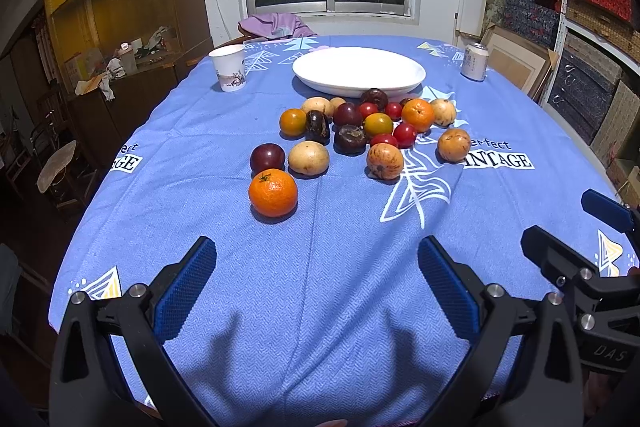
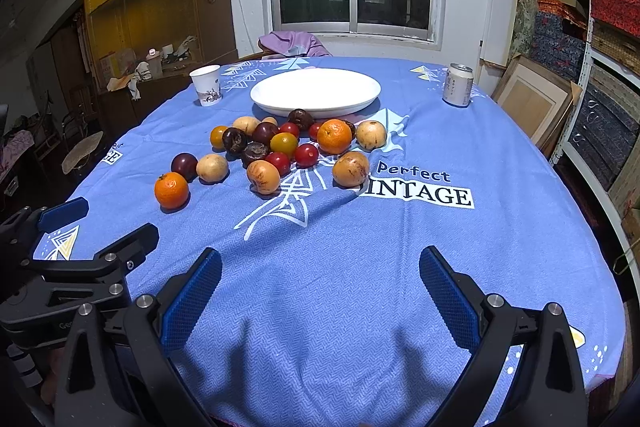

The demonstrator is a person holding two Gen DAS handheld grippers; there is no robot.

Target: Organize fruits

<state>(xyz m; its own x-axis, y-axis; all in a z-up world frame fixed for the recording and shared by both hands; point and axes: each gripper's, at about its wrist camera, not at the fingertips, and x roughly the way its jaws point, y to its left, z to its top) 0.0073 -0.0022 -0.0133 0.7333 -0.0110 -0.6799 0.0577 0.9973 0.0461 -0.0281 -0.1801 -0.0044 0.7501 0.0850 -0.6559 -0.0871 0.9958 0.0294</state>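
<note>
- The left gripper (image 1: 316, 279), black with blue ribbed pads, hovers low over the near edge of the blue patterned tablecloth (image 1: 320, 307), jaws spread wide and holding nothing.
- The right gripper (image 2: 320, 283) (same build) hangs just beside it, equally wide open and empty.
- The loose cluster of fruits (image 1: 368, 127) lies mid-table, well apart from both grippers; a bright orange mandarin (image 1: 273, 193) sits nearest the left one.
- The wide, shallow white oval plate (image 1: 359, 71) stands behind the fruit, with nothing on it.
- A white paper cup (image 1: 228, 68) stands left of the plate, a pale drink can (image 1: 474, 62) to its right.
</note>
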